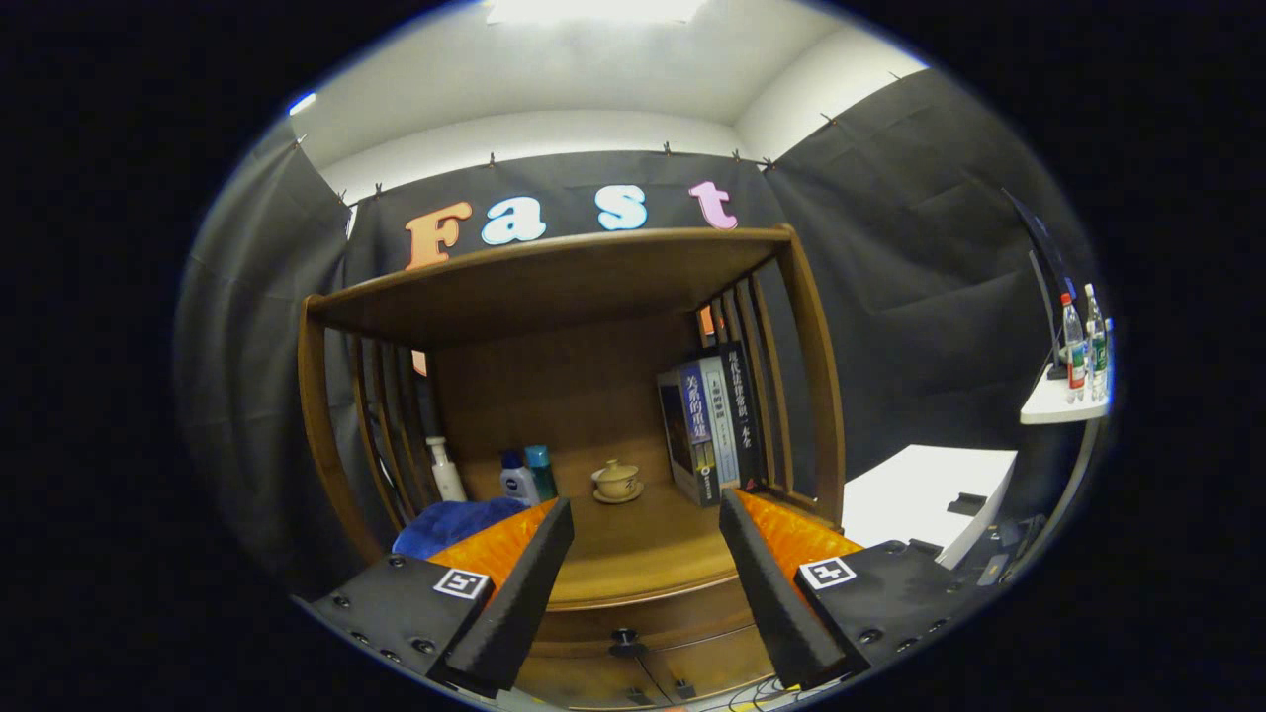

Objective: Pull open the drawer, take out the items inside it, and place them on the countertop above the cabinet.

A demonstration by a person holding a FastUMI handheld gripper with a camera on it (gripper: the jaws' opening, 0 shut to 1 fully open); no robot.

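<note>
the drawer (633, 628) sits closed at the front of the wooden cabinet (554, 297), just below the countertop (643, 554), with its small dark knob (624, 639) low between my fingers. my gripper (645, 524) is released, fingers spread wide and holding nothing, hanging in front of the cabinet with the knob beneath the gap. on the countertop beyond the fingers i see a pale lidded teacup (617, 480) on a saucer, roughly centred. to its left stand two small bottles (527, 477), one with a dark blue cap and one teal, and further left a white pump bottle (445, 471) by the slatted side. a blue cloth (450, 524) lies bunched behind my left finger. right of the teacup, a row of books (712, 425) stands upright against the right slats; their spines carry chinese characters that i cannot read surely. far right, well apart, plastic bottles (1083, 346) stand on a white shelf (1053, 405), above a white table (925, 494).
</note>
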